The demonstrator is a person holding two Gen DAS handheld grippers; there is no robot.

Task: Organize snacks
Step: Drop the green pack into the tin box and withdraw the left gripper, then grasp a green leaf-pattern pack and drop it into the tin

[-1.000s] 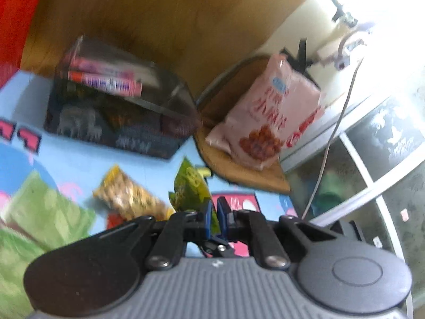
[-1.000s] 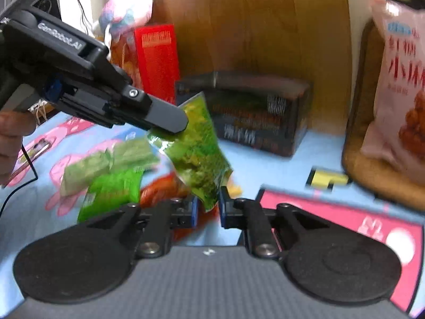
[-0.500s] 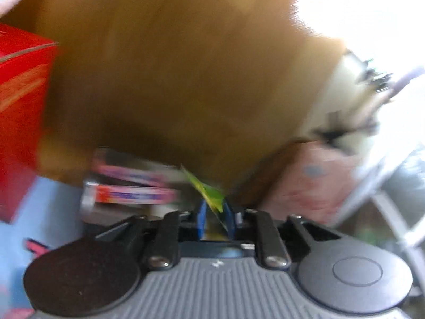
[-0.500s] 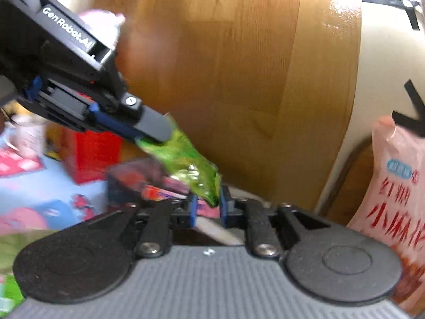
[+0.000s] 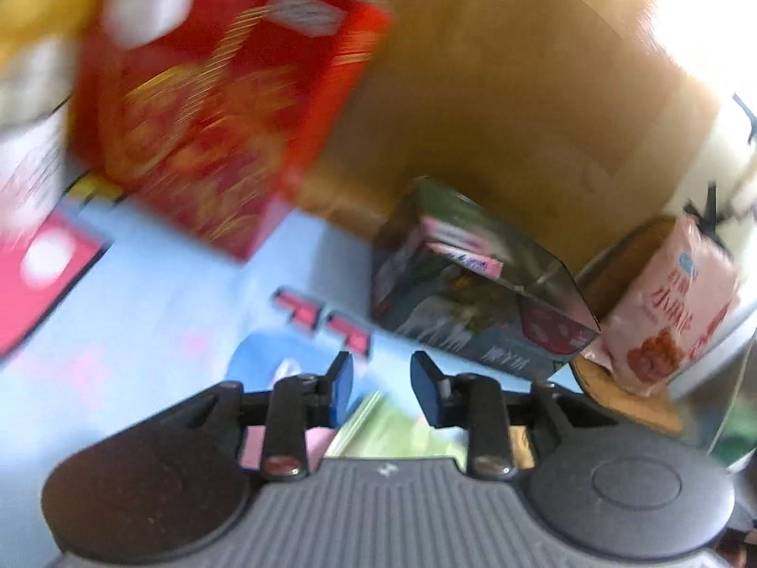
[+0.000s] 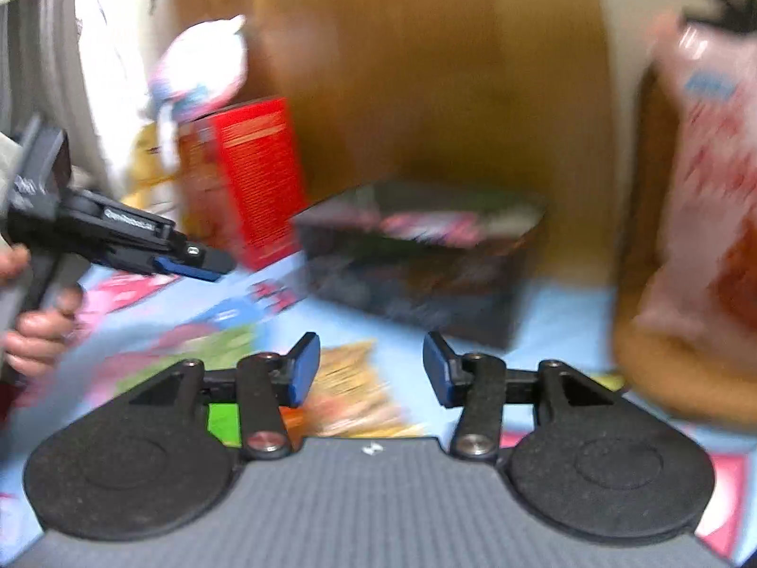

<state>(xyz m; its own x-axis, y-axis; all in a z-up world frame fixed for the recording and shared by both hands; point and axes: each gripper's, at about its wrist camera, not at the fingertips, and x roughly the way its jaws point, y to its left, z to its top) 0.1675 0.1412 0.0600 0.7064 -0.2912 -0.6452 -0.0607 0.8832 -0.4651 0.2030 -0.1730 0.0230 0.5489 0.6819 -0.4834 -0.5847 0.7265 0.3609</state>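
My left gripper (image 5: 381, 381) is open and empty above the blue patterned mat (image 5: 180, 303). It also shows in the right wrist view (image 6: 198, 262), held at the left. My right gripper (image 6: 371, 369) is open and empty. A dark open box (image 5: 473, 303) holding pink snack packs stands by the wooden panel; it also shows in the right wrist view (image 6: 416, 255). A yellow snack pack (image 6: 355, 393) and green packs (image 6: 222, 350) lie on the mat below my right gripper. A green pack (image 5: 397, 426) lies below my left gripper. The green packet I held is out of view.
A red box (image 5: 227, 113) stands at the left of the dark box, also in the right wrist view (image 6: 250, 180). A pink snack bag (image 5: 672, 303) leans on a wooden chair seat (image 5: 624, 393) at the right. A wooden panel (image 6: 426, 71) is behind.
Both grippers held the green packet together; both are now open and empty and have pulled back and down from the box. The views are blurred by motion.
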